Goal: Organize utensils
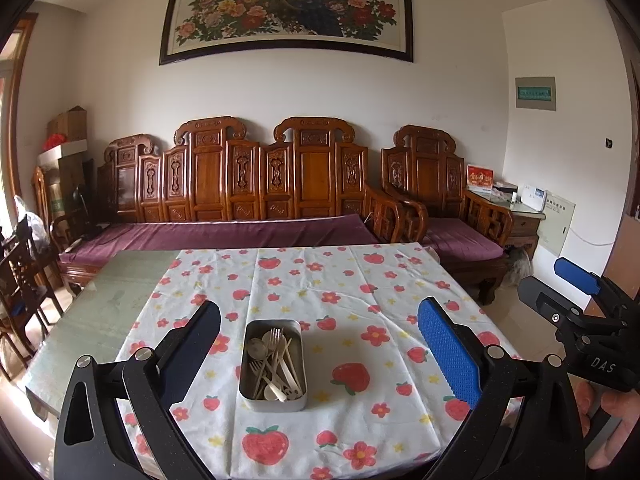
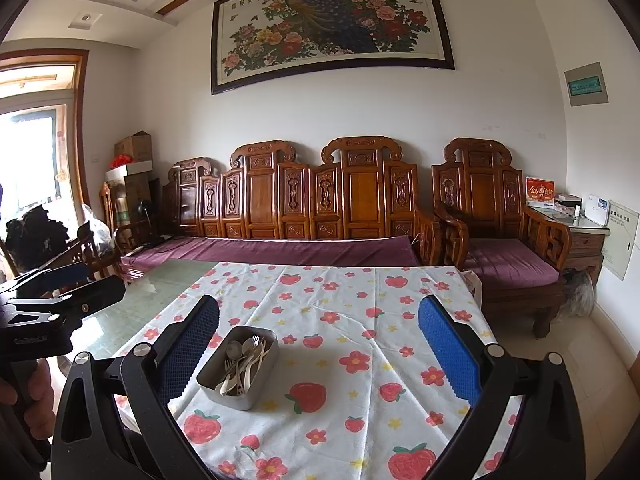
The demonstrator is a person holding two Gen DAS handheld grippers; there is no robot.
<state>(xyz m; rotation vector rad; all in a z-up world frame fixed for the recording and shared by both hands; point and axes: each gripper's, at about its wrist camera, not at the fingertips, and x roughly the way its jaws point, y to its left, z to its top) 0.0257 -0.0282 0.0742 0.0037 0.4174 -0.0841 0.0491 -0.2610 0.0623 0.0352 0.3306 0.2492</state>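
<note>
A grey metal tin (image 1: 273, 400) (image 2: 218, 380) sits on the strawberry-print tablecloth (image 1: 360, 292) (image 2: 360, 300). It holds several pale forks and spoons (image 1: 274, 364) (image 2: 242, 364) in a loose pile. My left gripper (image 1: 320, 354) is open and empty, held above the near table edge with the tin between its fingers' line of sight. My right gripper (image 2: 320, 354) is open and empty, with the tin just inside its left finger (image 2: 188, 352). The right gripper also shows at the right edge of the left wrist view (image 1: 576, 292).
Bare green glass tabletop (image 1: 108, 300) (image 2: 160, 288) lies left of the cloth. A carved wooden sofa (image 1: 248, 184) (image 2: 312, 200) with purple cushions stands behind the table. Wooden chairs (image 1: 20, 276) stand at the left. The left gripper shows in the right wrist view (image 2: 60, 292).
</note>
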